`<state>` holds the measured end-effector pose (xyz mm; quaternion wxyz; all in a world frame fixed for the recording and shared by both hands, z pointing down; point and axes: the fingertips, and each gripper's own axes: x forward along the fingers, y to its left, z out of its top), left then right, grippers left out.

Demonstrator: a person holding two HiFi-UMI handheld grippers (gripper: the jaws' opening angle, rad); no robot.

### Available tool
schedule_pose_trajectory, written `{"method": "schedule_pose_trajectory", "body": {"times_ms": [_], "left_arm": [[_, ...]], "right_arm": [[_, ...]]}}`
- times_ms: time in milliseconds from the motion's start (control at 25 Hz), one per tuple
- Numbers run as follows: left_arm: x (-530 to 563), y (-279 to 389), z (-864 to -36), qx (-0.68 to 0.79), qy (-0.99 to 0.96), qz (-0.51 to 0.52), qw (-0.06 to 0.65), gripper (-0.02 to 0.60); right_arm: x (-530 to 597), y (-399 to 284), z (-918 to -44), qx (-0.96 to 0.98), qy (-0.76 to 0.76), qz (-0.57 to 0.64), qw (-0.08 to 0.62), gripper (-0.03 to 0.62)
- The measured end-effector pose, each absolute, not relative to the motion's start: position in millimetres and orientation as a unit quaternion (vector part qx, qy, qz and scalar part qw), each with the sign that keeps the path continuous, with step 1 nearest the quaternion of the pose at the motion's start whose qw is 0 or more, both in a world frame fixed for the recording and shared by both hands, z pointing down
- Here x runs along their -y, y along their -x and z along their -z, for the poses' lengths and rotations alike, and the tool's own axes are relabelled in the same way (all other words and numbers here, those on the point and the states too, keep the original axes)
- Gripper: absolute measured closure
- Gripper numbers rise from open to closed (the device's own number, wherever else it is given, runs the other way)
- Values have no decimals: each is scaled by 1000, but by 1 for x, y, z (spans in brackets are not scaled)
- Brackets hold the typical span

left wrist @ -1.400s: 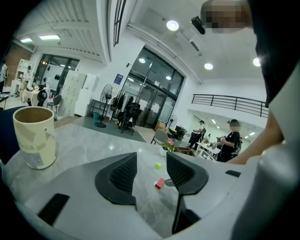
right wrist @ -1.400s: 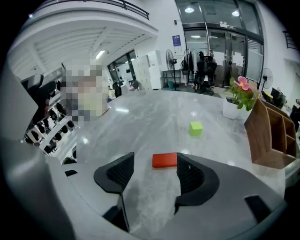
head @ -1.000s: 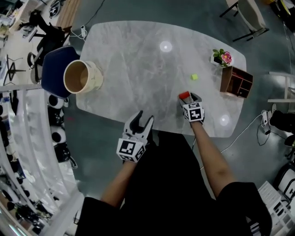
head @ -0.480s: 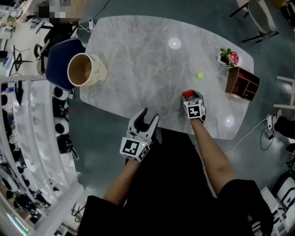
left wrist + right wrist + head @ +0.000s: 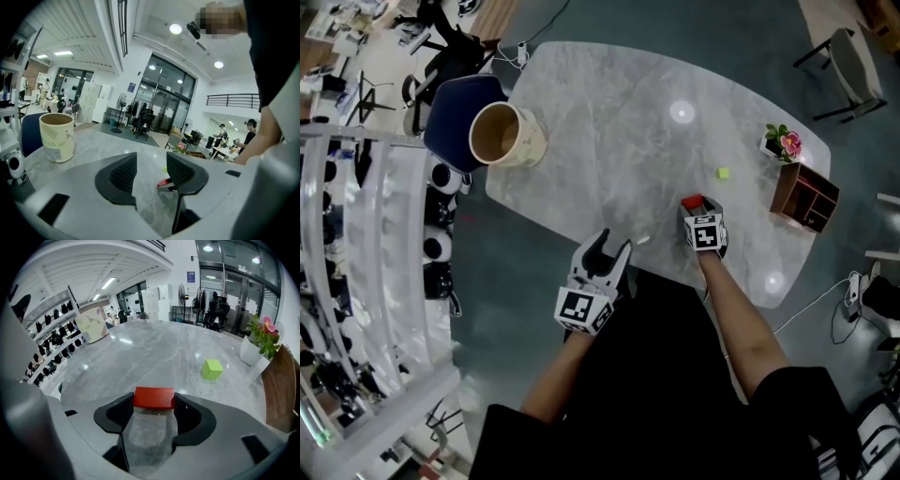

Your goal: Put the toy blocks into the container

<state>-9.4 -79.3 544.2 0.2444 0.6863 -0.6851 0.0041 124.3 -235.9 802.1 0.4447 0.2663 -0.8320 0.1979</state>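
Only my view swings; right gripper (image 5: 154, 404) stays clamped on red block (image 5: 153, 397) at near edge of table (image 5: 600, 122); left gripper (image 5: 151, 165) wide, empty; container (image 5: 506, 137) next, I judge.

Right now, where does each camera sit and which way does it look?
Head view: on the person's head, looking steeply down at the table; both forearms, the left gripper and the right gripper show.
Left gripper view: on the left gripper, looking along its open, empty jaws across the table, with the cup at left.
Right gripper view: on the right gripper, looking along its jaws, closed on the red block, toward the green block.
Shared: all three show the red block.
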Motion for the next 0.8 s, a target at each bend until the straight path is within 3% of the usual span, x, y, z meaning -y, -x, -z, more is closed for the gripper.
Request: {"method": "schedule_pose_trajectory", "body": {"times_ms": [400,800], "left_arm": [[50,39,-530,728,-650,11,217,402],[9,118,-516,733,-647,30,207,423]], "right_arm": [[225,-82,-762,867,-223,-167,414,332],[205,13,-701,891,-206,-147,378,332]]}}
